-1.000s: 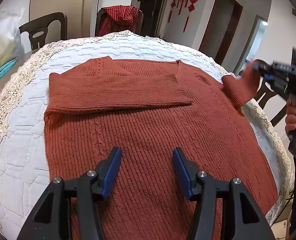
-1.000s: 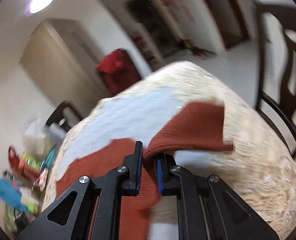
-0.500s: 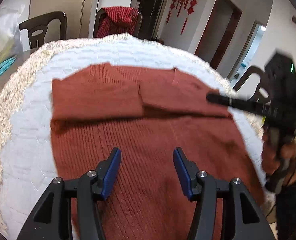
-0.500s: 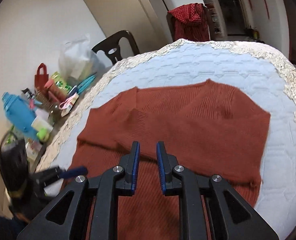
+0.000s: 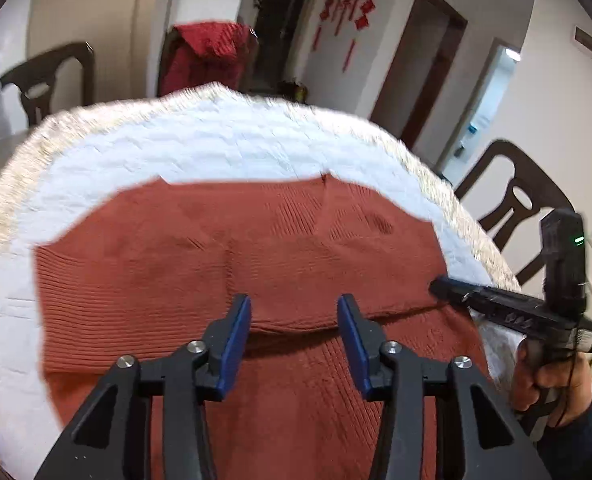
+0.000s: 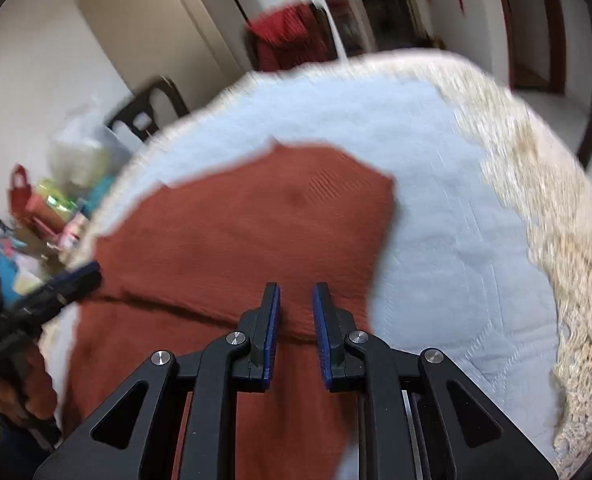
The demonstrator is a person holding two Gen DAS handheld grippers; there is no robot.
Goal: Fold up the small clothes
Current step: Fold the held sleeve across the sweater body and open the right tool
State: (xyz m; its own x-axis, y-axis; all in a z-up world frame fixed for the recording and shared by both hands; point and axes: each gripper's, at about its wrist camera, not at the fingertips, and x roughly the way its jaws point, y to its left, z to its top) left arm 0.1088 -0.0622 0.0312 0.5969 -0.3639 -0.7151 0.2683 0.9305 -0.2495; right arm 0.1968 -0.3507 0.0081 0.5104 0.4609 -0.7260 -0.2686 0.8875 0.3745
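From the left wrist we see the rust-red knit sweater (image 5: 256, 264) lying flat on the white quilted table cover (image 5: 216, 148), both sleeves already laid across the chest so their lower edge forms a ridge across the body. Our left gripper (image 5: 294, 340) hangs over that ridge with nothing between its jaws, which are closing but stand well apart. At the right edge of this view our right gripper (image 5: 456, 294) reaches in low over the sweater's side, held by a hand (image 5: 552, 384).

From the right wrist, the sweater (image 6: 236, 232) fills the middle of the frame on the cover (image 6: 456, 220). The right gripper (image 6: 295, 320) hovers over the sleeve edge near the garment's side; its jaws are closing, narrowly parted, and no cloth sits between them. The left gripper (image 6: 72, 276) shows at the far left, blurred.

We judge the sleeve folds done and the body fold next. That calls for each gripper to pinch the hem or a side edge, then carry it evenly toward the collar without dragging the sleeves askew.
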